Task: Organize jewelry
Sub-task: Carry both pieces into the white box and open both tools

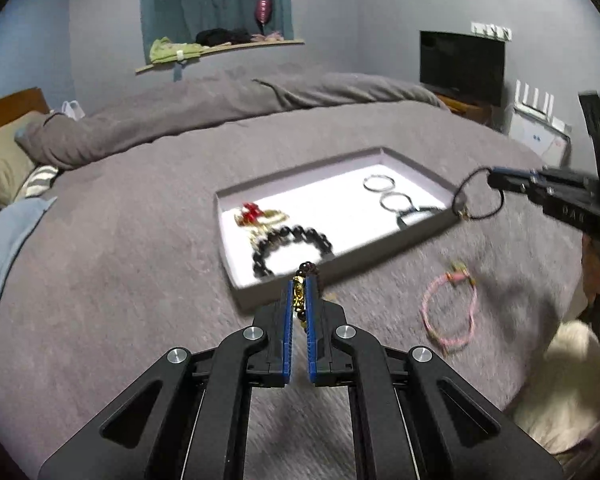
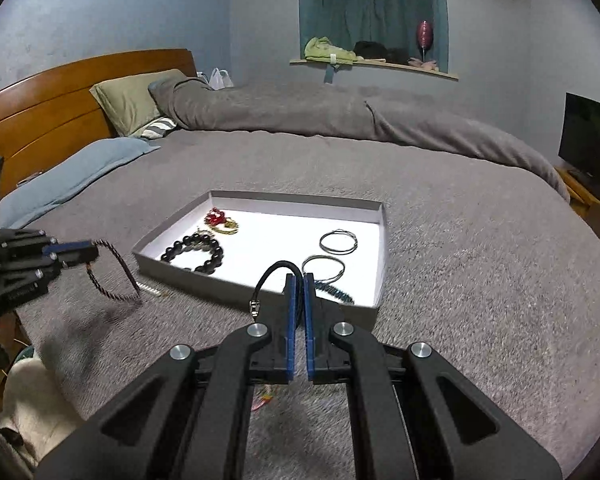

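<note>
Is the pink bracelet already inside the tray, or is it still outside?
Outside. The pink bracelet lies on the grey blanket, beside the tray and apart from its wall.

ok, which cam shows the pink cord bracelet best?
Left wrist view: the pink cord bracelet lies fully visible, though blurred, on the grey bedspread, outside the tray. Right wrist view shows only a pink sliver behind its own tool.

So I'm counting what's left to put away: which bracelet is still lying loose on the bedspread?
The pink cord bracelet, flat on the grey bedspread outside the tray. The others sit in the tray or hang from grippers.
</note>
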